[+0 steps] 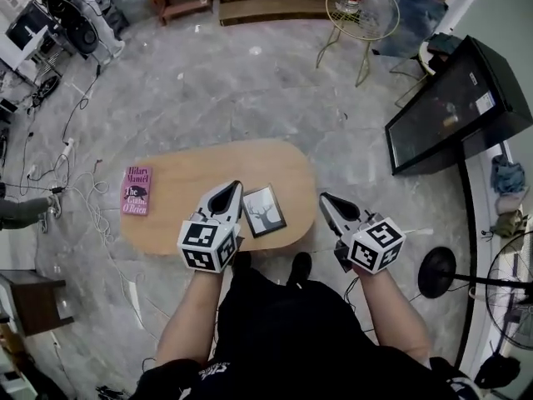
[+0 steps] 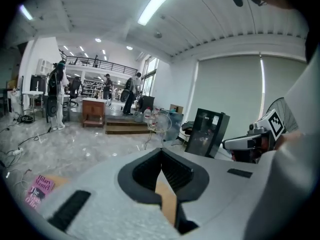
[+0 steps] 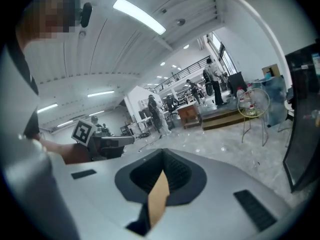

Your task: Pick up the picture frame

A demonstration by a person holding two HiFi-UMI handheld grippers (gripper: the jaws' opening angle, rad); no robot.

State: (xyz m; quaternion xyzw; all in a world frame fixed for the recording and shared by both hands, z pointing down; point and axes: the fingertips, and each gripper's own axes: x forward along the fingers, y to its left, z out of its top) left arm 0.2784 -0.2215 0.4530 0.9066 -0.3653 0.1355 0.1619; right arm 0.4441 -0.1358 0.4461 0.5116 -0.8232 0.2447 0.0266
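The picture frame (image 1: 263,210), dark-edged with a deer print, lies flat near the front edge of an oval wooden table (image 1: 191,169). My left gripper (image 1: 235,185) hovers just to the frame's left, above the table, jaws shut and empty (image 2: 161,151). Off the table's right end, my right gripper (image 1: 324,197) is also shut with nothing in it (image 3: 162,153). Neither gripper touches the frame. The frame is not visible in either gripper view; only a sliver of tabletop shows past the closed jaws.
A pink book (image 1: 136,190) lies at the table's left end. Cables (image 1: 75,182) trail on the floor to the left. A black cabinet (image 1: 454,102) stands at the right, a wire side table (image 1: 361,11) at the back, and a fan (image 1: 516,290) at the far right.
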